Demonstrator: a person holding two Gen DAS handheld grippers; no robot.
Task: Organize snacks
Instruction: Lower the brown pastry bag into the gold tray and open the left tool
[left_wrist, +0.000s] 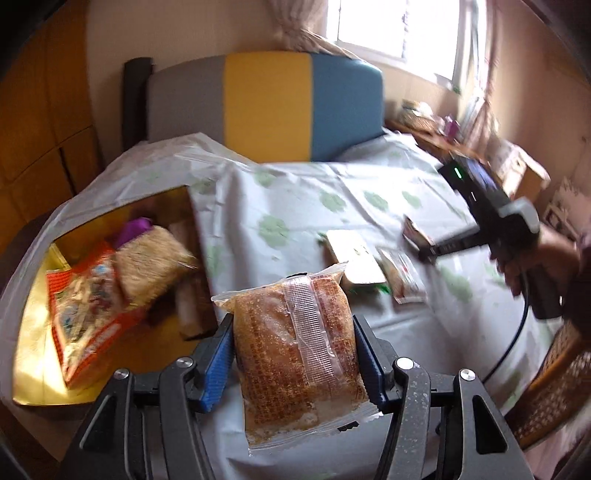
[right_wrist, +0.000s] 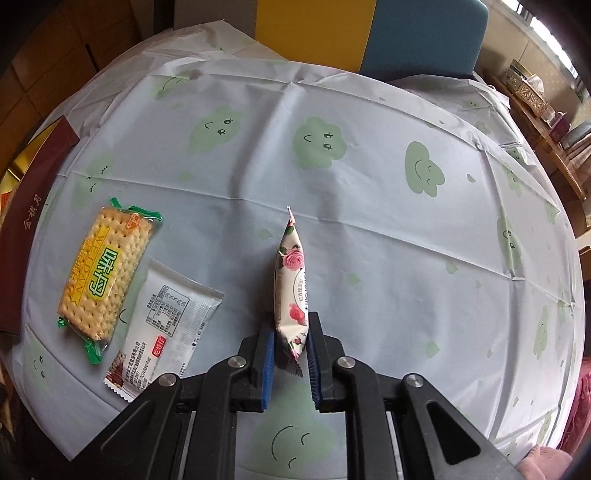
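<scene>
The left tool (left_wrist: 293, 354) pinches a clear bag with a brown crispy cake (left_wrist: 295, 354) in it, one blue pad pressed on each side, so the bag hangs up off the table (right_wrist: 369, 258) and can be carried. Just to its left sits a gold box (left_wrist: 33, 354), open at the top. An orange snack bag (left_wrist: 88, 310), a pale puffed rice bar (left_wrist: 151, 266) and something purple (left_wrist: 135, 227) already lie inside, so this box looks like the place where the snacks go, and the brown cake is likely headed there next. The right tool (right_wrist: 291, 350) pinches a small pack with pink roses (right_wrist: 291, 280) by its near end. The pack stands on its thin edge and points away, its far tip near the cloth; I cannot tell if it touches. Two snacks still wait flat on the table to the left: a cracker pack (right_wrist: 107, 273) with green ends, and a white pack (right_wrist: 162, 325) lying partly against it with its label side up. They lie close to the box's dark red side (right_wrist: 33, 210), an easy reach for later.
</scene>
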